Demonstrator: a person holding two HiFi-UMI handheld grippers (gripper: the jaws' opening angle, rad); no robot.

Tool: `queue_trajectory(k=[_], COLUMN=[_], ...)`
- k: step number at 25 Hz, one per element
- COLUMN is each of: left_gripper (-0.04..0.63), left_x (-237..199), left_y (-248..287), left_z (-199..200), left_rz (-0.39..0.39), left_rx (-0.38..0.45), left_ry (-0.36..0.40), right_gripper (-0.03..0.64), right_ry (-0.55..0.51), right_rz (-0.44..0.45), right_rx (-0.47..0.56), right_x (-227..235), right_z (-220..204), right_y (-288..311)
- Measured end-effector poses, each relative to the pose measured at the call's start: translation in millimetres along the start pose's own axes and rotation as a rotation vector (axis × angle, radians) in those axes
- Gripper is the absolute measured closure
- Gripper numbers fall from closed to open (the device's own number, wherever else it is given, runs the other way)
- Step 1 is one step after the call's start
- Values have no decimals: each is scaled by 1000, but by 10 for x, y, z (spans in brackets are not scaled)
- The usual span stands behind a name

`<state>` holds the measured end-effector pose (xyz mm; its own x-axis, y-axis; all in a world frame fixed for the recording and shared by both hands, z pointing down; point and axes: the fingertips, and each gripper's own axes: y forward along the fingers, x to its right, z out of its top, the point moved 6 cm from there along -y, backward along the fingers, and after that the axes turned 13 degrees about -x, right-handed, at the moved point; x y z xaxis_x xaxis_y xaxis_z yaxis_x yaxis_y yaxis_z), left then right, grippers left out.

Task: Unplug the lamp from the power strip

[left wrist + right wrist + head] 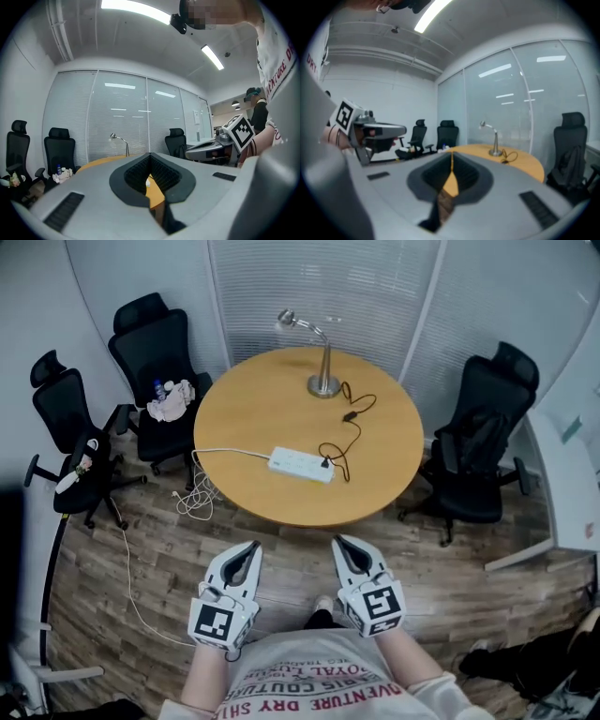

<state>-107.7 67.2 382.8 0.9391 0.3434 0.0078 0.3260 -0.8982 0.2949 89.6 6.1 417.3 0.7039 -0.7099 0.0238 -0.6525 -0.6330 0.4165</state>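
Note:
A silver desk lamp [322,354] stands at the far side of the round wooden table [244,399]. Its black cord [352,418] runs to a black plug [326,463] seated in the right end of the white power strip [300,465]. Both grippers hang close to the person's body, short of the table and well apart from the strip. My left gripper [249,551] has its jaws together and holds nothing. My right gripper [341,546] is likewise shut and empty. The lamp [120,141] shows small in the left gripper view, and the lamp [492,137] also in the right gripper view.
Black office chairs stand around the table: two at the left [155,352], one at the right [483,442]. The strip's white cable [199,493] drops off the table's left edge to a coil on the wood floor. Glass walls with blinds close off the back.

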Motion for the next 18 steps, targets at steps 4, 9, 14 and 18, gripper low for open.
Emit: queue_trajectory(k=[4, 9, 14, 18], left_gripper=[569, 569, 569, 569], left_x=[1, -43, -134, -321], left_y=[609, 1196, 1645, 2024], left_z=[175, 191, 113, 127], left_rz=[23, 15, -20, -79], left_rx=[8, -10, -74, -100], left_ry=[1, 17, -8, 5], right_gripper=[588, 588, 588, 588], right_ry=[-21, -6, 20, 37], right_rz=[-16, -20, -30, -46], right_rx=[-17, -52, -90, -133], right_x=[565, 1055, 1324, 1443], right_z=[70, 28, 1, 32], right_y=[200, 466, 735, 1023])
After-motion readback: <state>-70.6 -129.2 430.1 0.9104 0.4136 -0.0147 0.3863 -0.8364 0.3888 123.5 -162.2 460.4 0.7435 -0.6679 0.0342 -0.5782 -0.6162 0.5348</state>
